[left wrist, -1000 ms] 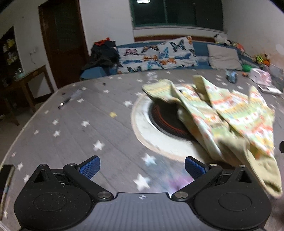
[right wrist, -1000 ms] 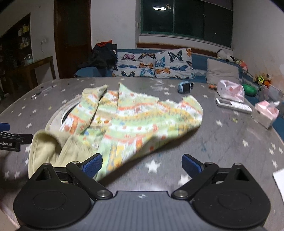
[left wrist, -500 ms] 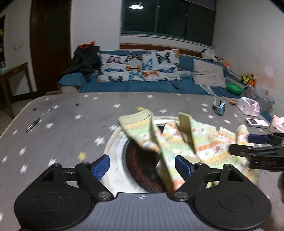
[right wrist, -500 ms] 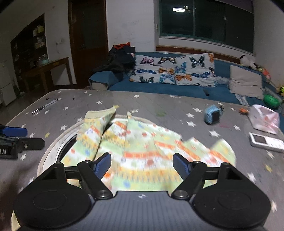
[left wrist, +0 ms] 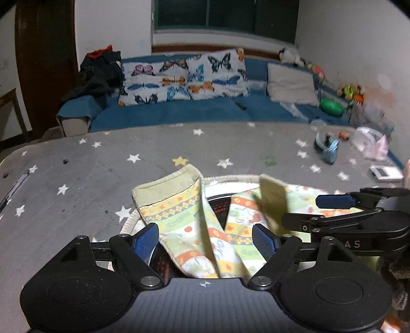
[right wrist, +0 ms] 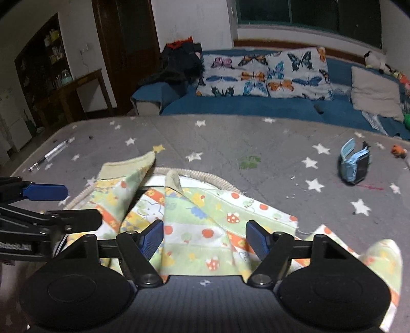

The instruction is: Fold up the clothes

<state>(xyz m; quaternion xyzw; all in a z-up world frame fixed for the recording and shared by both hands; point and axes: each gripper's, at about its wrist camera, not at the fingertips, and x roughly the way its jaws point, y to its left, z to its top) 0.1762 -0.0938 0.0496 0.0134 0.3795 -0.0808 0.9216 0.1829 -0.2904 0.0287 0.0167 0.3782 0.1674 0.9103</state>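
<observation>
— Garment point(right wrist: 205, 220) location?
— Crumpled on the star-print worktop point(right wrist: 230, 143), lying over the round inset ring point(right wrist: 205, 176), one cuff point(left wrist: 166, 189) draped past its rim.
— Left gripper point(left wrist: 205, 239)?
— Spread wide, cloth between its blue pads point(left wrist: 146, 239), nothing pinched.
— Right gripper point(right wrist: 205, 239)?
— Also spread, low over the fabric, just beside the left one.

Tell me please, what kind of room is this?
Probably a home living room: a blue sofa with butterfly cushions runs behind the star-patterned table, and a dark window is above.
</observation>
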